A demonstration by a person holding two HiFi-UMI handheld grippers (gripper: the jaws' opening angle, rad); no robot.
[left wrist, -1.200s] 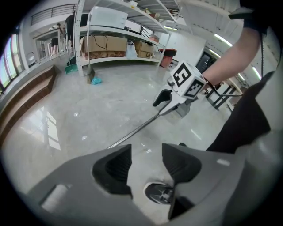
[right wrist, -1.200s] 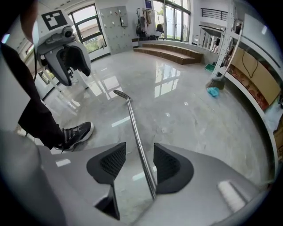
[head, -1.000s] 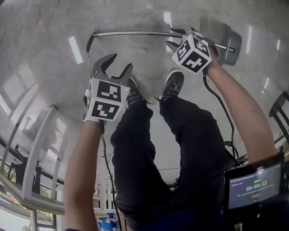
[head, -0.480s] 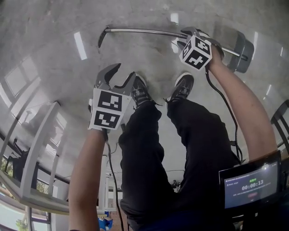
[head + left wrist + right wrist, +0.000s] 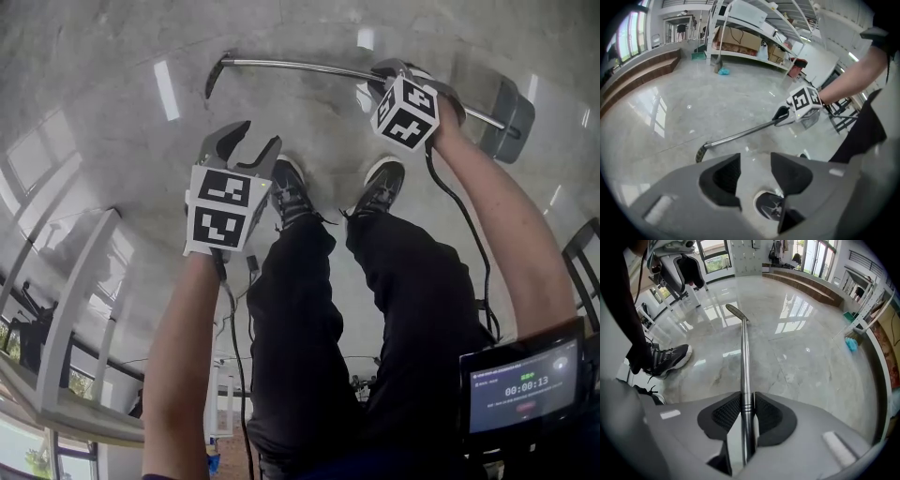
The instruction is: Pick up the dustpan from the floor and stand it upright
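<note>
Right tongs [image 5: 747, 404] have just closed on the dustpan handle [image 5: 291, 65], which runs across the frame's top, pan [image 5: 512, 108] at upper right. Left tongs [image 5: 247, 142] hang apart, empty, below its free end.

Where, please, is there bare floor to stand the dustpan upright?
Bare floor lies beyond the handle and left of the left gripper. It's crowded between handle and shoes, where the right gripper has just closed on the handle.

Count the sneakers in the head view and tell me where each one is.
2. The left sneaker and the right sneaker stand side by side on the floor at the view's centre, below the dustpan handle. No others seem hidden.
</note>
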